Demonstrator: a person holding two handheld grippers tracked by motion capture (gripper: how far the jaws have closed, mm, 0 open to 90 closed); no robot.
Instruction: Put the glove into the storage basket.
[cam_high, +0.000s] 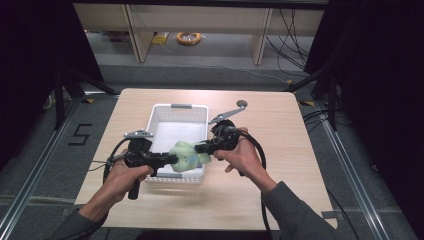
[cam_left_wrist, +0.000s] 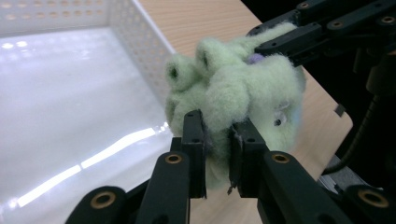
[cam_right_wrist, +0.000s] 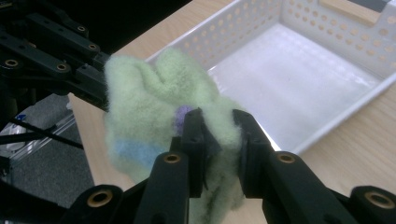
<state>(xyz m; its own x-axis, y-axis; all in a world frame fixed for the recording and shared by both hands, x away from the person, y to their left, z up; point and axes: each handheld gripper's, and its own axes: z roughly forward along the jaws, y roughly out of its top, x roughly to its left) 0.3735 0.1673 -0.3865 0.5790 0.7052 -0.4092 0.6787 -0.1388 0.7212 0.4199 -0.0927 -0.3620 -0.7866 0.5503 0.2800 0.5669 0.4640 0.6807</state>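
Pinching the fuzzy green sock (cam_high: 187, 155) from both sides, the left claw (cam_high: 172, 159) and right claw (cam_high: 199, 148) held it above the white basket (cam_high: 178, 106)'s near rim on the desk (cam_high: 280, 145). Ahead of the left claw (cam_left_wrist: 217, 140), fabric bunched; beyond the right claw (cam_right_wrist: 219, 133), the basket lay open, likely its destination.

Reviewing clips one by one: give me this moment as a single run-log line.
left gripper: shut on fuzzy green sock | right gripper: shut on same sock | sock: held over white basket near edge | basket: empty
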